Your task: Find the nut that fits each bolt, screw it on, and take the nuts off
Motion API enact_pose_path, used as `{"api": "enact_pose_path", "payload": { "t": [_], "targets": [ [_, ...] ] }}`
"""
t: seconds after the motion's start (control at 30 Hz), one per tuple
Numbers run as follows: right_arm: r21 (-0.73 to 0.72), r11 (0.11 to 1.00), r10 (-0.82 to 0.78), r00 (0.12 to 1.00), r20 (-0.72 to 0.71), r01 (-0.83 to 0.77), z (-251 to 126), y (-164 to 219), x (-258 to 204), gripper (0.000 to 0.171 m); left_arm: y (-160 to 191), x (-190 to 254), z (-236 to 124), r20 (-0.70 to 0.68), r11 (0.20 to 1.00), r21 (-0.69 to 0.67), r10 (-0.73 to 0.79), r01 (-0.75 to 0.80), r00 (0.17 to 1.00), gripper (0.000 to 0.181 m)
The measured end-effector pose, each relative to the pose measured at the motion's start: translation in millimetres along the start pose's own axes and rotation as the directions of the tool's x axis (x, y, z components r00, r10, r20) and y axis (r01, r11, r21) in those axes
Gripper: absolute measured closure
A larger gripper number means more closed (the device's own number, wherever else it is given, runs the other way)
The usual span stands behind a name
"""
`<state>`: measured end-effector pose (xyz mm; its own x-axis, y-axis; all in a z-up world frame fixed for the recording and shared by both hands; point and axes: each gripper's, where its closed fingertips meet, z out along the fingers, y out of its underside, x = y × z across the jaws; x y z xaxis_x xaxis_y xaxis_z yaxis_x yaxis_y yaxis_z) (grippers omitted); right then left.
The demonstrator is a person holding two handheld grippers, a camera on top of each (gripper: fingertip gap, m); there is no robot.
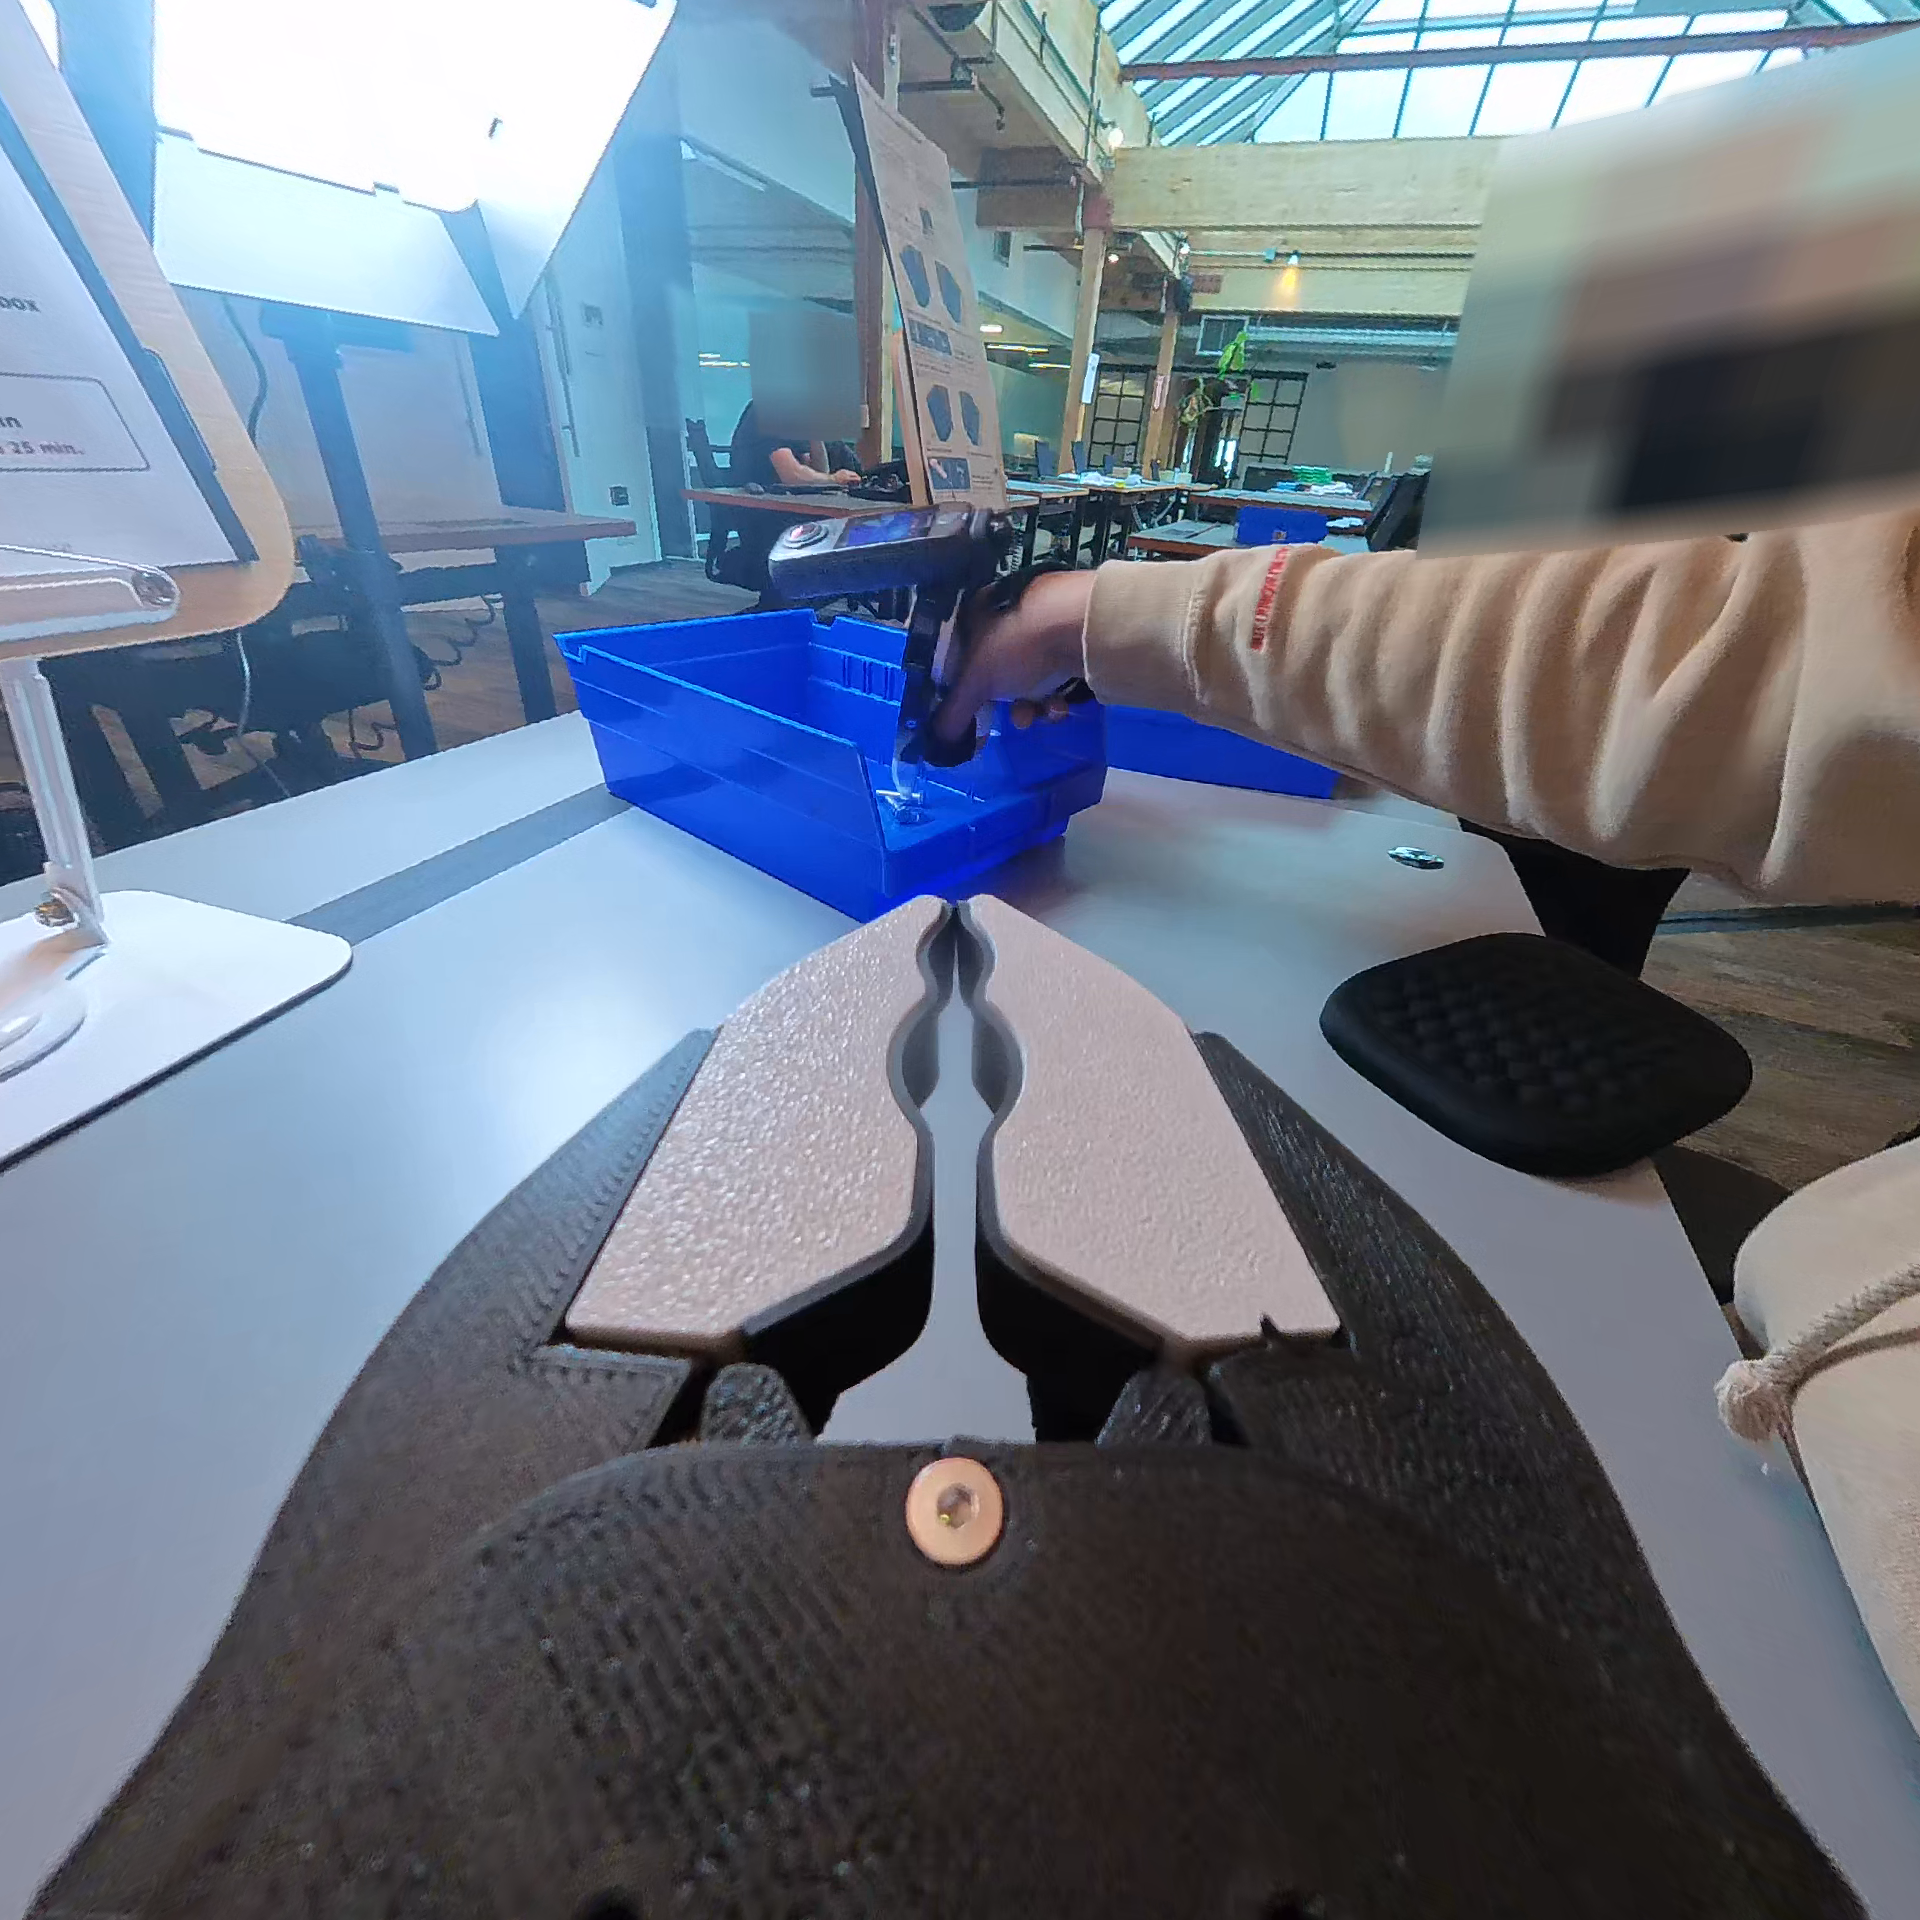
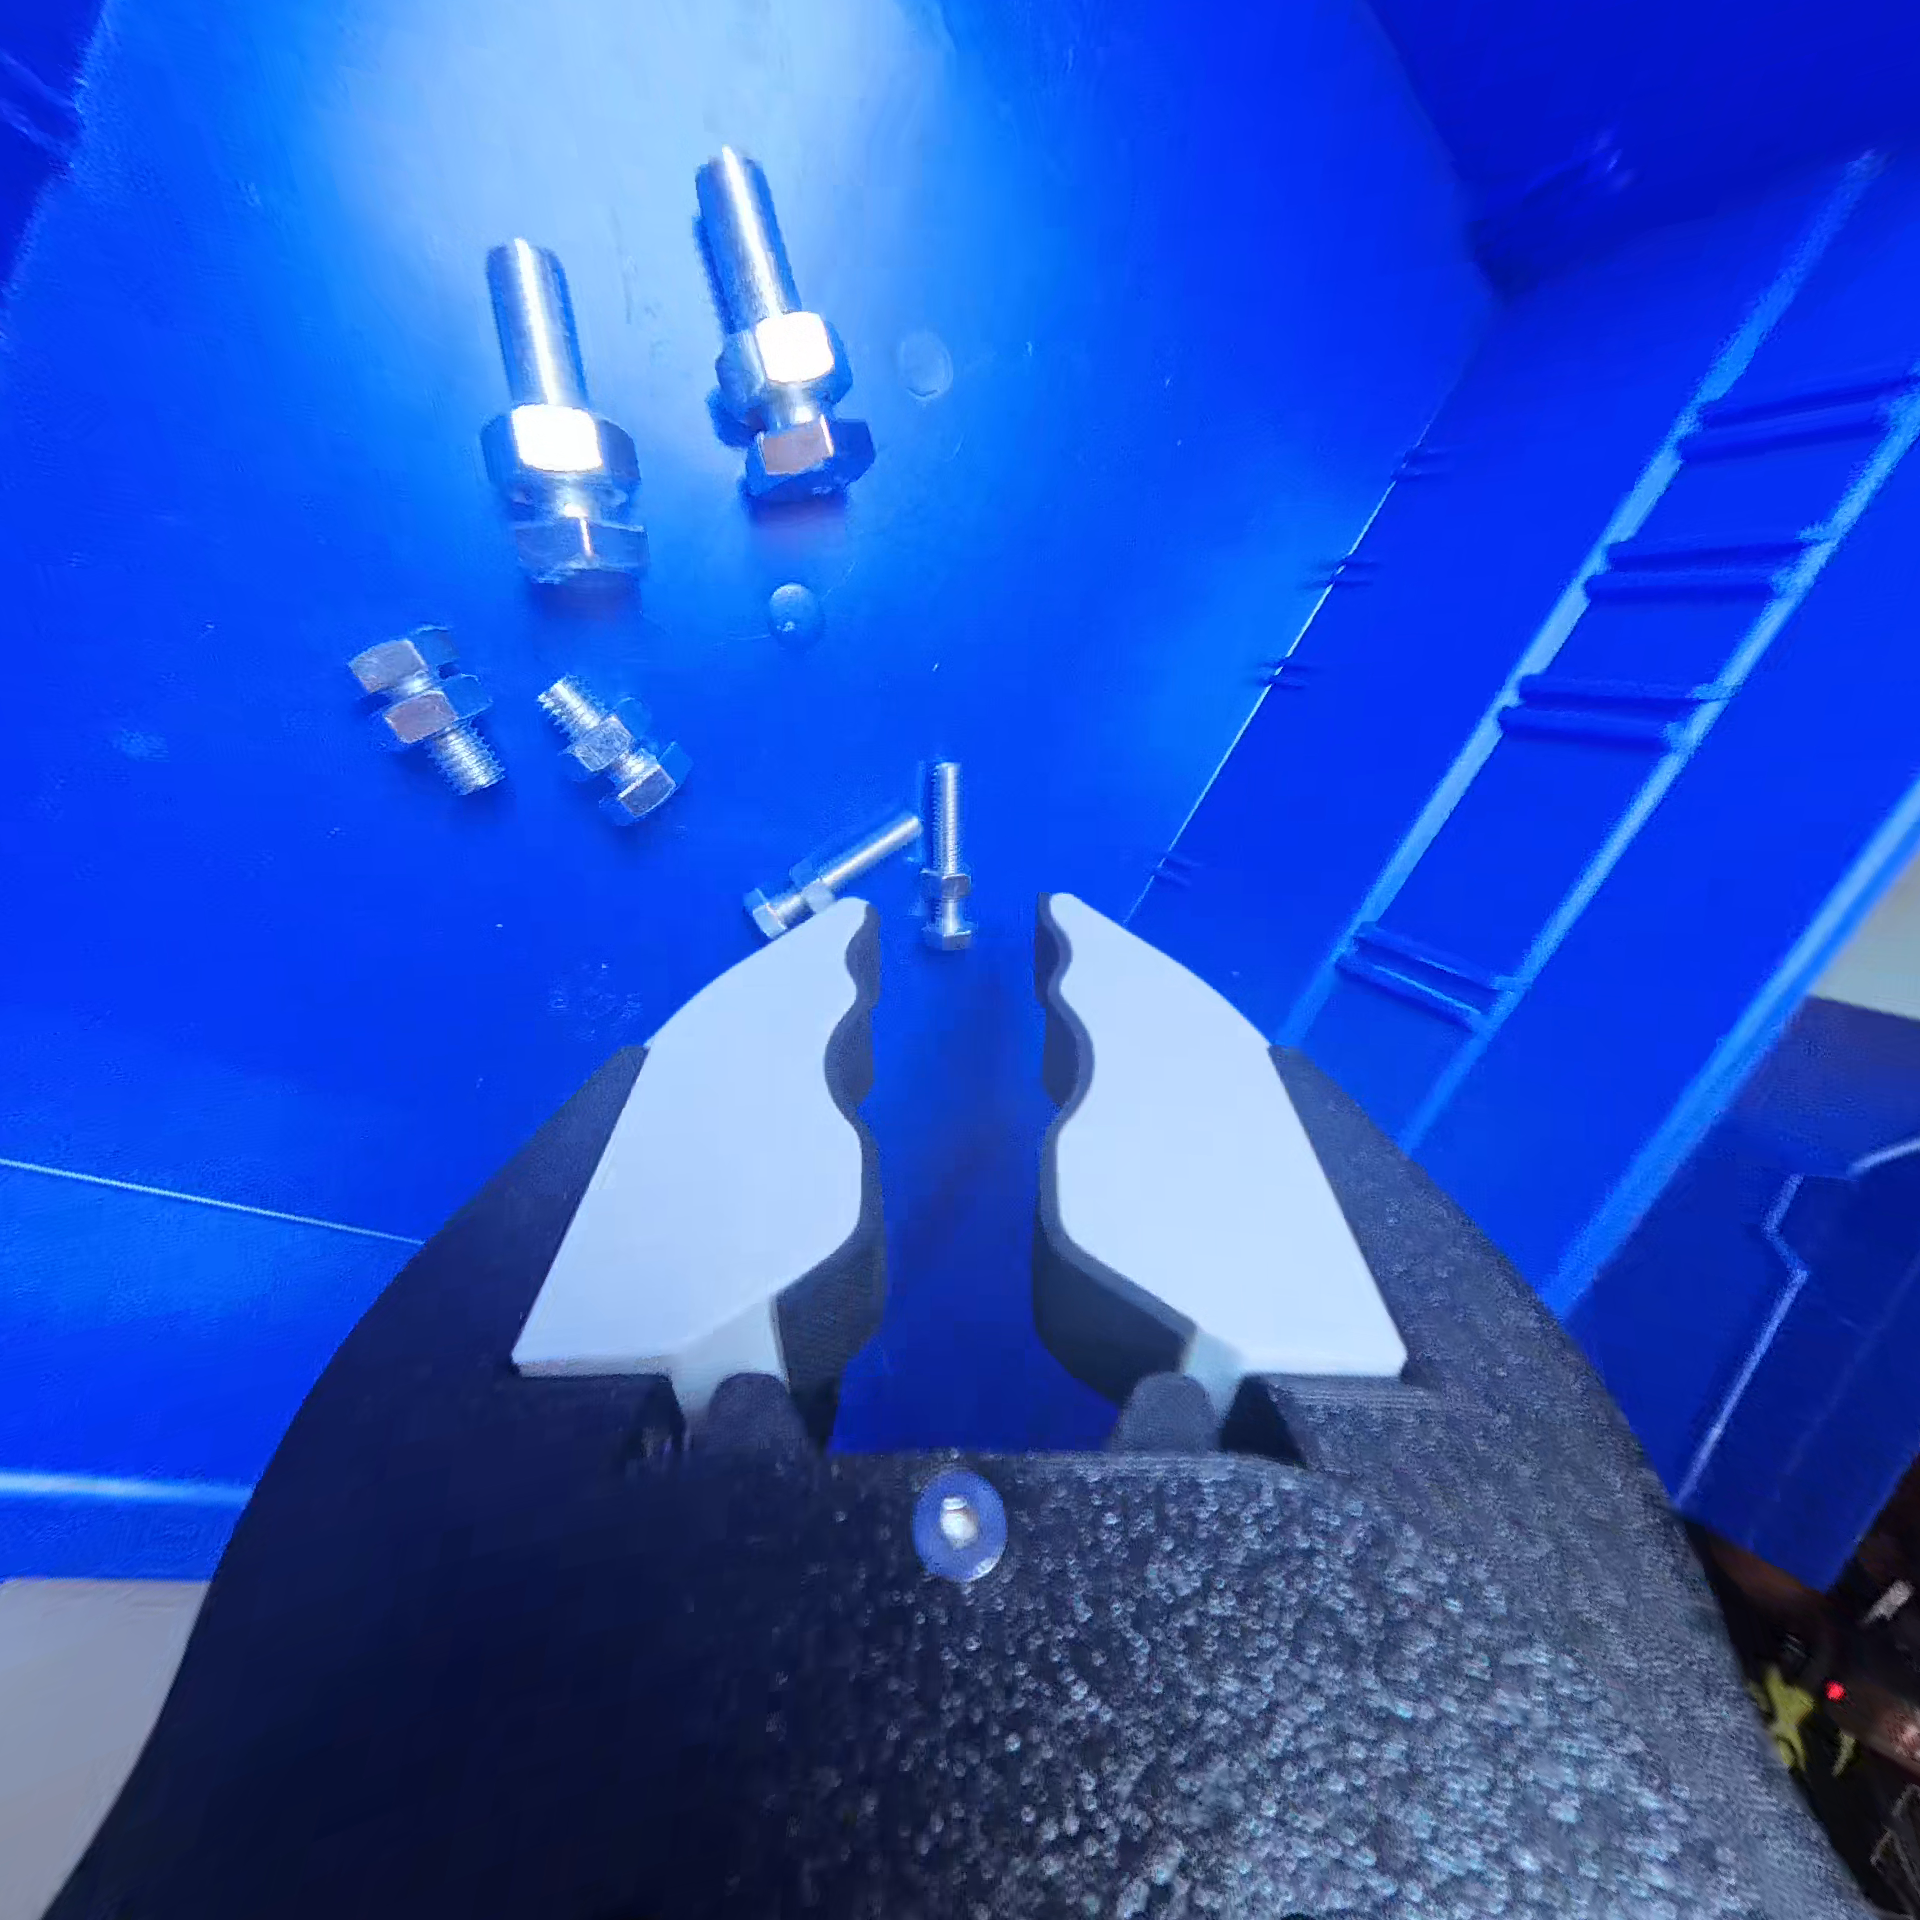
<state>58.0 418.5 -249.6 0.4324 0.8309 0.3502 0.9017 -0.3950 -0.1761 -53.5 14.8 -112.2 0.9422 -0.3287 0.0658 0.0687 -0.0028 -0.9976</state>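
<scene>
Six nutted bolts lie on the floor of the blue bin [image 2: 1143, 520]: two large [image 2: 556, 436], two medium [image 2: 426, 707], two small [image 2: 945, 862], the right gripper [image 2: 956, 920] hovering spread apart at the small ones, the left gripper [image 1: 954, 914] closed, empty, above the grey table [image 1: 312, 1247]

Bare blue bin floor [image 2: 1091, 623] right of 6 bolts; ribbed bin wall [image 2: 1621, 727] close beside; open grey tabletop [image 1: 520, 1039] outside.
</scene>
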Motion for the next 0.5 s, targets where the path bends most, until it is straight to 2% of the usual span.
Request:
{"api": "enact_pose_path", "payload": {
  "t": [0.03,0.13,0.2,0.27,0.4,0.5],
  "targets": [
    [0.047,0.999,-0.014,1.000,-0.022,0.015,-7,-5,2,0.142,-1,-2,-1,0.007,1.000,0.003,0.003,-0.003,1.000,0.181],
    [0.295,0.953,-0.047,0.997,-0.056,0.062,-44,-31,-1,0.135,-7,-9,-5,0.036,1.000,0.024,0.009,-0.010,0.999,0.181],
    [0.512,0.855,-0.070,0.996,-0.051,0.086,-81,-48,-14,0.128,-12,-18,-9,0.074,0.999,0.037,0.028,-0.031,0.997,0.181],
    [0.671,0.737,-0.088,0.996,-0.023,0.081,-118,-49,-32,0.121,-21,-32,-18,0.133,0.997,0.052,0.054,-0.061,0.990,0.181],
    [0.860,0.509,-0.148,0.988,0.036,0.045,-169,-21,-72,0.122,-54,-88,-65,0.383,0.984,0.049,0.142,-0.174,0.913,0.181],
    [0.910,0.415,-0.188,0.980,0.066,0.018,-179,13,-93,0.125,-53,-140,-114,0.547,0.988,-0.089,0.156,-0.128,0.822,0.174]
  ]
}}
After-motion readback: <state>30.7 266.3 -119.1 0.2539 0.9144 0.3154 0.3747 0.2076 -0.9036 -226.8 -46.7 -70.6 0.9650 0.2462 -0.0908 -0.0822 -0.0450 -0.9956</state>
